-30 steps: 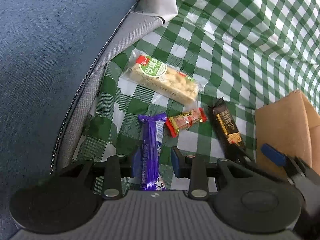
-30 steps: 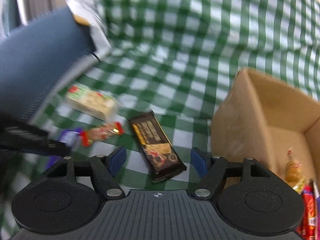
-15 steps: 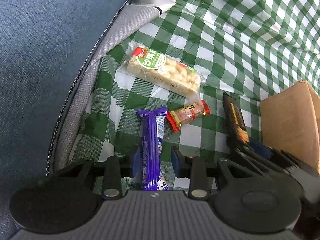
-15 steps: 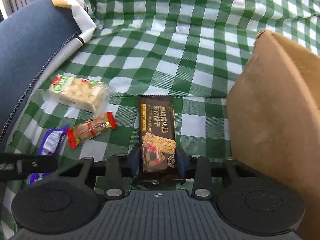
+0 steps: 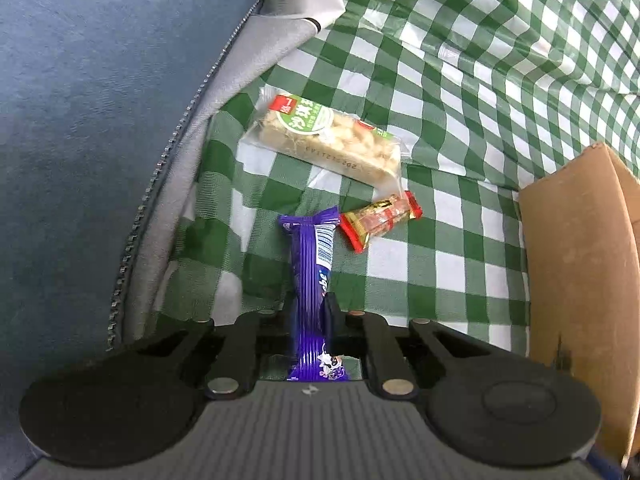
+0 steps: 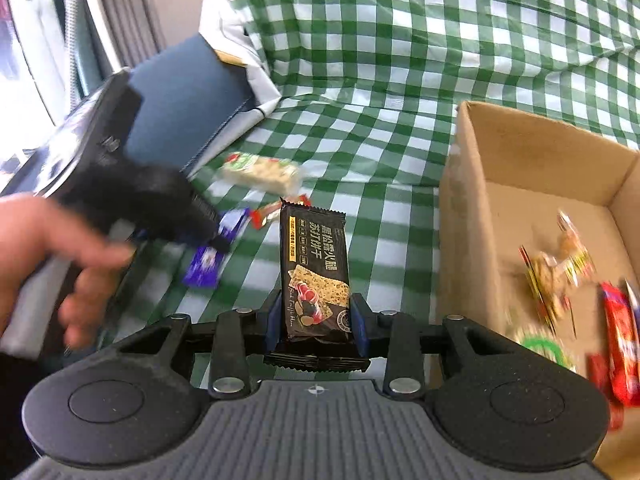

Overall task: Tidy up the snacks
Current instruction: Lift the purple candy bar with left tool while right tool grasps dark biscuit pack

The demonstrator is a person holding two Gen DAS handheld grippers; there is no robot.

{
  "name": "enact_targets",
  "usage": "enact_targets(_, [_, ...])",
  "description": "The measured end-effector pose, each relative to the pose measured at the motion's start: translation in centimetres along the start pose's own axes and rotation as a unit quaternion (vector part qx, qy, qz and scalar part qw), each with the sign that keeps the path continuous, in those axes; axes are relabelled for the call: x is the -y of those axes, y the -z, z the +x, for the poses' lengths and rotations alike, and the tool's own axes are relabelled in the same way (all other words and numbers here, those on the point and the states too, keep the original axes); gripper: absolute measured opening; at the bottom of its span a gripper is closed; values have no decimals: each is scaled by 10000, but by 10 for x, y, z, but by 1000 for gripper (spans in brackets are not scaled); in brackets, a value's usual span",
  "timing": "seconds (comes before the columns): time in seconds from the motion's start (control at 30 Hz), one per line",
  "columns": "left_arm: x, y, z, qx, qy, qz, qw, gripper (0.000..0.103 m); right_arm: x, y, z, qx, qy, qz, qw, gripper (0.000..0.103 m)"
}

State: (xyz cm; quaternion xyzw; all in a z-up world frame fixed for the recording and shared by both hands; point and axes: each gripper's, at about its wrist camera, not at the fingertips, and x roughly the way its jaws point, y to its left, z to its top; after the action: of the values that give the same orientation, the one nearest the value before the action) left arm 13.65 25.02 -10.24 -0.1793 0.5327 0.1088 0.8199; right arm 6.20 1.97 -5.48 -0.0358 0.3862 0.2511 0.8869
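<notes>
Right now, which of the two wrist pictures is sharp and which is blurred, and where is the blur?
Left wrist view: sharp; the print on the purple wrapped bar reads clearly, and the fisheye bends the green checked cloth. Right wrist view: motion blur smears the hand and the snacks inside the brown cardboard box; the black cracker packet stays crisp.

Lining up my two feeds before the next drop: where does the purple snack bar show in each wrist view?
Left wrist view: the purple snack bar runs up the lower centre, pinched between the left tongs.
Right wrist view: it sits left of centre, blurred, under the left tongs and the hand holding them.
Shared landmark: the small red-and-gold snack just off the bar's far end.
</notes>
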Motion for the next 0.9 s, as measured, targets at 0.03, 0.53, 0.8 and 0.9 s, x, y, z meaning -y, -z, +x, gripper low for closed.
enact_targets(0.03, [-1, 2, -1, -19, 7, 1, 10000, 12, -1, 7, -6, -19, -35, 18, 10000, 37])
enact_targets(0.53, [-2, 51, -40, -127, 1149, -717, 9907, 12, -11, 78, 10, -477, 119, -479, 9976, 37])
enact_targets(0.8, [28, 67, -20, -594, 726, -152, 9955, 24, -5, 83, 25, -910, 167, -239, 9954, 39])
enact_targets(0.9, [29, 67, -20, -559, 723, -222, 9956, 34, -4, 83, 28, -963, 104, -206, 9951, 43])
